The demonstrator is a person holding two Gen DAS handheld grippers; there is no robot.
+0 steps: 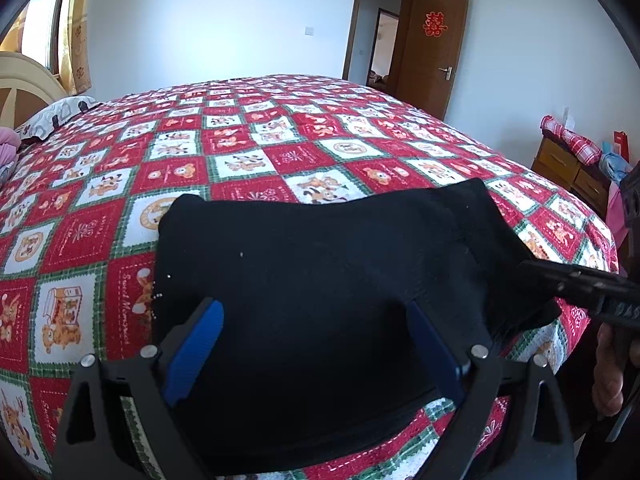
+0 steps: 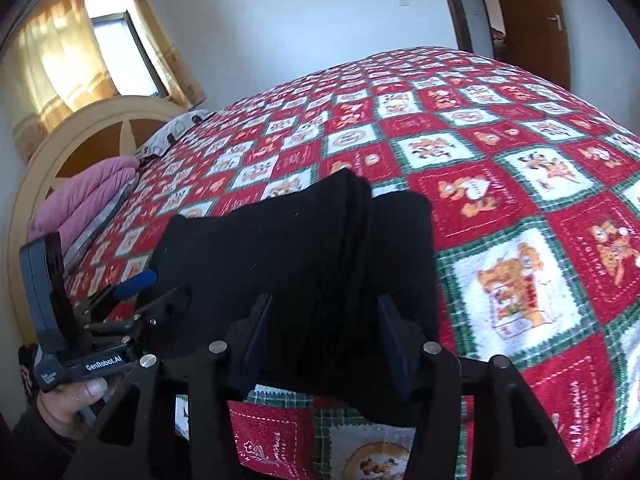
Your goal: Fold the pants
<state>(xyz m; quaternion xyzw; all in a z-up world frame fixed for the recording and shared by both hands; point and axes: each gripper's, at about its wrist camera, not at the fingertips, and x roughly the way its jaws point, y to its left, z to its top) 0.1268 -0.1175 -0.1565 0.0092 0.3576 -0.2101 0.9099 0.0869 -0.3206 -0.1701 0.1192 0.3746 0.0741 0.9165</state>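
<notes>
Black pants (image 1: 320, 264) folded on quilt (image 1: 280, 152)
Left gripper (image 1: 316, 320) and right gripper (image 2: 324, 312) both spread wide, pants between fingers.

Home bedroom, quilted bed (image 1: 280, 152), pillow (image 1: 60, 114), headboard (image 2: 80, 148)

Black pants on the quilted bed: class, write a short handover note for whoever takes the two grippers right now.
Left gripper: open, fingers either side of the pants' near edge, over the cloth.
Right gripper: open too, straddling a raised stack of folds.
Pants: a compact black bundle near the quilt's front edge, already folded over several times.
Left to do: judging by the uneven right side, flatten and square the bundle, then withdraw.
</notes>
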